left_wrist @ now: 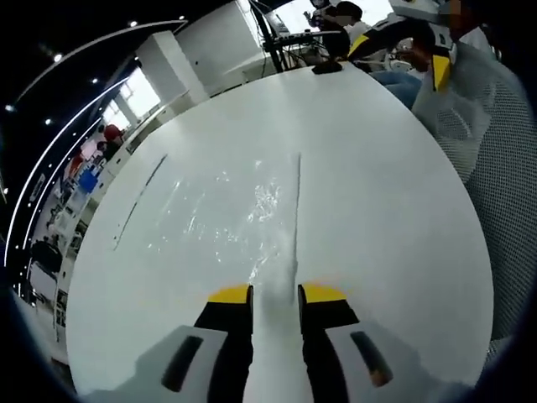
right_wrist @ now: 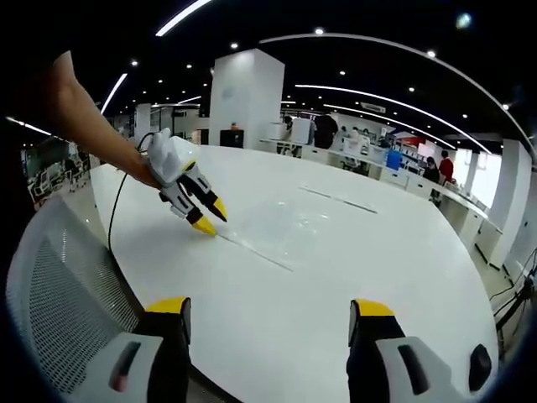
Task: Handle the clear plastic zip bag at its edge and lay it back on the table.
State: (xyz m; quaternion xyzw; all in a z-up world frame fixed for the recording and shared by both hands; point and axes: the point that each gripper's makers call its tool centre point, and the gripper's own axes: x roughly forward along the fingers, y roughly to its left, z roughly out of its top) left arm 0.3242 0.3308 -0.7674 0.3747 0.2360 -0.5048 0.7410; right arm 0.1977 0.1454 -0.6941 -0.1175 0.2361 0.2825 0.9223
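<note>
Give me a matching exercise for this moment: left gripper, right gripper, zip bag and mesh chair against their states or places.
Things:
1. left gripper
2. right gripper
3. clear zip bag
4. mesh chair

States or places:
A. jaws wide apart, holding nothing
B. flat on the white table
C. beside the table edge
D. jaws closed on the bag's edge

Pairs: 1-D, 2-A, 3-B, 4-C

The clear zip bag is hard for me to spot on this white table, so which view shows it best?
The left gripper view: the clear zip bag lies just past the left gripper, its crinkles and edge glinting. In the right gripper view the bag is a faint flat sheet on the table by the left gripper.
</note>
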